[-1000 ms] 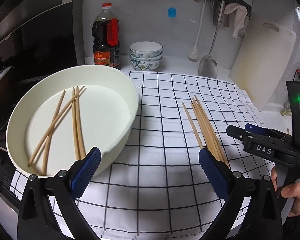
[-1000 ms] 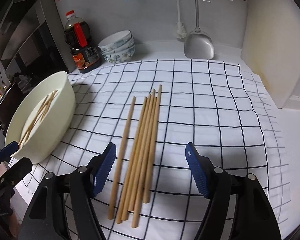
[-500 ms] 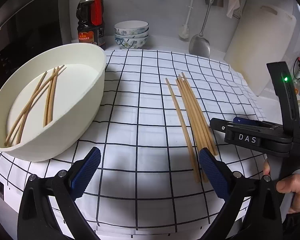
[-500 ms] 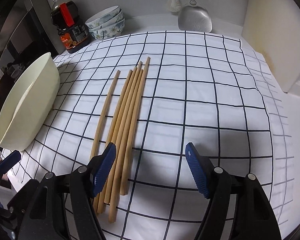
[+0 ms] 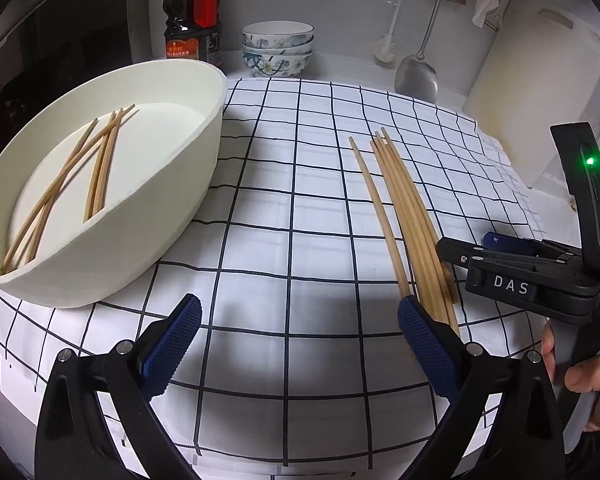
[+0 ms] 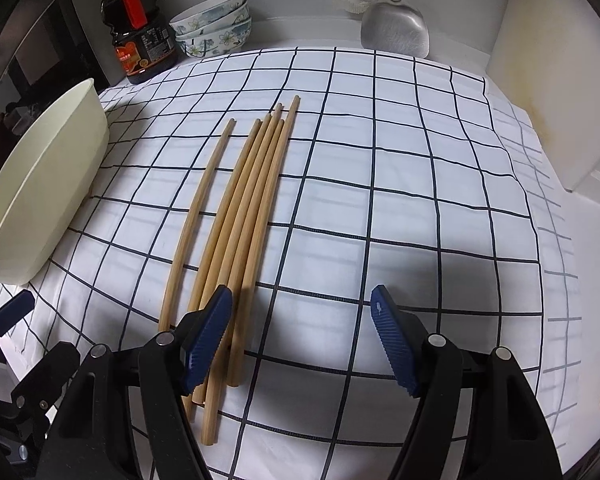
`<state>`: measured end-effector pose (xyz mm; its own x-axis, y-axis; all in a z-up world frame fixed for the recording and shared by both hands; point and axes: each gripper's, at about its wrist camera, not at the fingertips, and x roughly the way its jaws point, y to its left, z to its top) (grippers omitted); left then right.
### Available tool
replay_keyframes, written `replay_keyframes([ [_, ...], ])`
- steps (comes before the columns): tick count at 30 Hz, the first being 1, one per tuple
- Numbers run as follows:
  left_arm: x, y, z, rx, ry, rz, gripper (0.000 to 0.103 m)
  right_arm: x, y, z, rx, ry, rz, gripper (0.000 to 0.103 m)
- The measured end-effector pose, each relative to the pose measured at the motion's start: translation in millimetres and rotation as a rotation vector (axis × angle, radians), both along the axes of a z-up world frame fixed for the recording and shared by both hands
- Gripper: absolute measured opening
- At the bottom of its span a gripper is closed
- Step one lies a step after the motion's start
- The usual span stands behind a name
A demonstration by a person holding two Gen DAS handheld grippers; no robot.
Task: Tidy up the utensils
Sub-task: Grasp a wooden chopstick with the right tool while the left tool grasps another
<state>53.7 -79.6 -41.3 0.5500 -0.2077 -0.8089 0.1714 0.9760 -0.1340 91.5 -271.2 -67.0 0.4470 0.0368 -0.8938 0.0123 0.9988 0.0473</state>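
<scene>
Chopsticks (image 6: 236,216) lay in a loose bundle on the checked cloth (image 6: 380,200), one slightly apart from the rest on the side toward the white tub (image 5: 148,216). More chopsticks in the tub (image 5: 72,176) lay crossed on its floor. Beside the bundle, the right gripper (image 6: 300,336) hung with jaws spread wide and nothing between them, its near finger over the bundle's ends. Between tub and bundle, the left gripper (image 5: 296,332) was likewise wide open and empty.

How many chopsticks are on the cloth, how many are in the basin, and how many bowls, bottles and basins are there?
Chopsticks on cloth: 6
Chopsticks in basin: 4
Stacked bowls: 3
Bottle: 1
Basin: 1
Total: 15
</scene>
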Motion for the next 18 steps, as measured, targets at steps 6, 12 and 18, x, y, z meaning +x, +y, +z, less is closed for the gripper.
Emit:
replay_keyframes([
  [6, 3, 0, -3, -0.003, 0.009, 0.004, 0.097, 0, -1, -3, -0.020, 0.009, 0.001, 0.069],
  [12, 6, 0, -8, -0.006, 0.021, 0.008, 0.097, 1, 5, -7, -0.060, 0.015, 0.022, 0.069],
  [18, 11, -9, -12, 0.012, 0.030, -0.001, 0.097, 1, -16, -8, -0.046, 0.008, -0.028, 0.069],
])
